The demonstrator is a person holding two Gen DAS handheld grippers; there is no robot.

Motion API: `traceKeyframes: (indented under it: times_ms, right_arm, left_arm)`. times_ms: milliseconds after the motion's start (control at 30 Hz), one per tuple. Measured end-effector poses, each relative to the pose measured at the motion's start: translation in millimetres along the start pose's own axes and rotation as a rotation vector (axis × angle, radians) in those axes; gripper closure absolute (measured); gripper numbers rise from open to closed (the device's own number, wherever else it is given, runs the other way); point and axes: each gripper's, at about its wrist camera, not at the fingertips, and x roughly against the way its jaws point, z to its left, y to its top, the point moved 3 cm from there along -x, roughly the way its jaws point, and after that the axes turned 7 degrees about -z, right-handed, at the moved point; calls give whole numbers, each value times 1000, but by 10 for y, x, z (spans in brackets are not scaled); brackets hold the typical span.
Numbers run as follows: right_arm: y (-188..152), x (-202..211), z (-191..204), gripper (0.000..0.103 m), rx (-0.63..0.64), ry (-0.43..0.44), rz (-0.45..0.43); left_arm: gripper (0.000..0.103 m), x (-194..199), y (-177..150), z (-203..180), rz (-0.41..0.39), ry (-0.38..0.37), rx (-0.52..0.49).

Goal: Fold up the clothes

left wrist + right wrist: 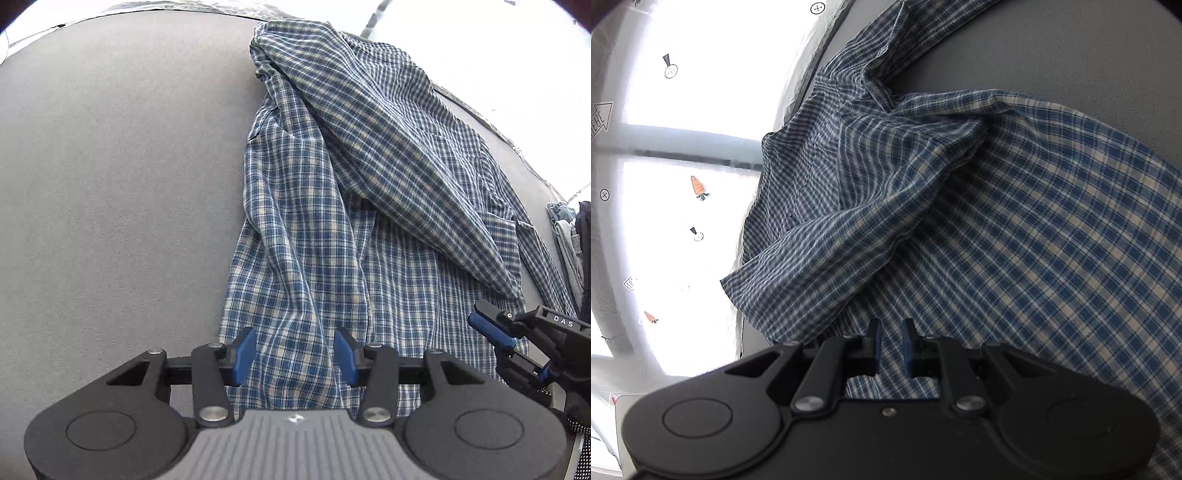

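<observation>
Lying rumpled toward the grey table's (110,166) right edge, the blue-and-white checked cotton shirt (314,240) partly overhangs it. Left tongs (294,356) gape above the hem; right tongs (891,343) stand slightly apart, unclamped. Tugging could drag cloth overboard.

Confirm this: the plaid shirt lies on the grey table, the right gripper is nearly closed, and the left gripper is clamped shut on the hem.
Not quite. The left gripper is open, not clamped: the left wrist view shows its blue pads spread wide apart over the shirt. The rest holds: the shirt lies on the grey table, and the right gripper is nearly closed, only a narrow gap showing.
</observation>
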Motion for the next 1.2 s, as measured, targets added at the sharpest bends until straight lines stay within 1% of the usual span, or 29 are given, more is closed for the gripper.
traceKeyframes:
  times_ms: [100,267,433,567,600,700,733,767,833,967,1133,1200]
  right_arm:
    - [37,-17,-43,89,-40,3,-7]
    - [136,-53,-85,88,-100,11,-31]
    - [268,-136,-70,86,-129,10,-47]
    - [397,-281,-18,85,-143,8,-50]
    - [434,-313,-8,83,-147,4,-51]
    - [549,-389,24,73,-160,-9,-54]
    - [583,-402,45,72,-158,-12,-56]
    - [618,-409,81,72,-143,-22,-57]
    - [666,-387,192,69,-70,-56,-65]
    - [704,-338,448,64,129,-117,-96]
    - [790,-316,541,64,185,-185,-118]
    - [820,-251,611,64,239,-216,-130]
  left_arm:
    - [55,-42,77,-16,-7,4,-3]
    - [55,-199,191,19,16,19,4]
    - [54,-343,347,44,25,29,3]
    - [53,-496,524,86,23,37,-10]
    - [53,-533,575,93,20,39,-12]
    - [53,-623,719,116,12,50,-15]
    - [52,-646,763,125,10,56,-14]
    - [51,-669,807,133,8,61,-13]
    - [49,-716,895,151,4,71,-12]
    - [48,-809,1071,186,-4,92,-10]
    - [48,-841,1302,191,-30,117,-20]
    - [45,-845,1401,172,-45,131,-42]
